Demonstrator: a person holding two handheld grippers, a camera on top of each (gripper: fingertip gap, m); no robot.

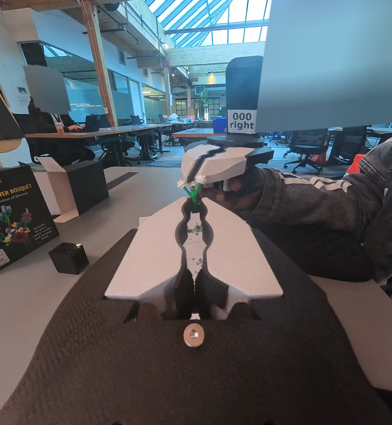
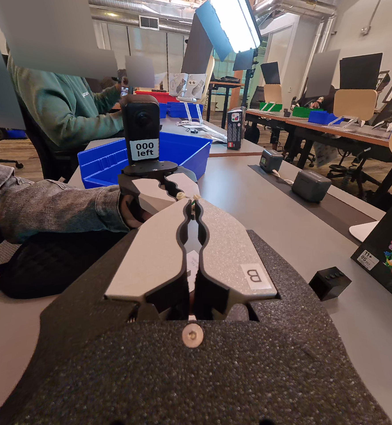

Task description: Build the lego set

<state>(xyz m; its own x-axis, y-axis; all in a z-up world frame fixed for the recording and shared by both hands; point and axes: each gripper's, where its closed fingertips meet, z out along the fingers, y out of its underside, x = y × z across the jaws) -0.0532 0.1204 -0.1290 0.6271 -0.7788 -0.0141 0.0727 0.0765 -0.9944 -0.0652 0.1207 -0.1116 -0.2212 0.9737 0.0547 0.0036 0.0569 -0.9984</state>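
My left gripper (image 1: 194, 202) is shut on the base of a green three-branched stem (image 1: 193, 195) and holds it upright above the table. White flower pieces (image 1: 180, 183) sit on the branch tips. My right gripper (image 1: 190, 180) comes in from the right, and its tips are closed on the middle white flower piece (image 1: 192, 184) at the top of the stem. In the right wrist view the right gripper (image 2: 192, 203) meets the left gripper (image 2: 180, 194) tip to tip, with a white piece (image 2: 194, 208) between its jaws. Most of the stem is hidden there.
A dark Lego set box (image 1: 13, 218) stands at the left, with a small black cube (image 1: 68, 258) and an open black carton (image 1: 80, 184) nearby. An instruction sheet (image 1: 194, 230) lies below the left fingers. A blue bin (image 2: 185, 149) and grey devices (image 2: 311, 188) sit farther off. My left and right fingertips are right by each other. Left tips and right tips are each some 20 centimetres from the small black cube (image 1: 68, 258). The right camera catches it too, in the right wrist view (image 2: 319, 275).
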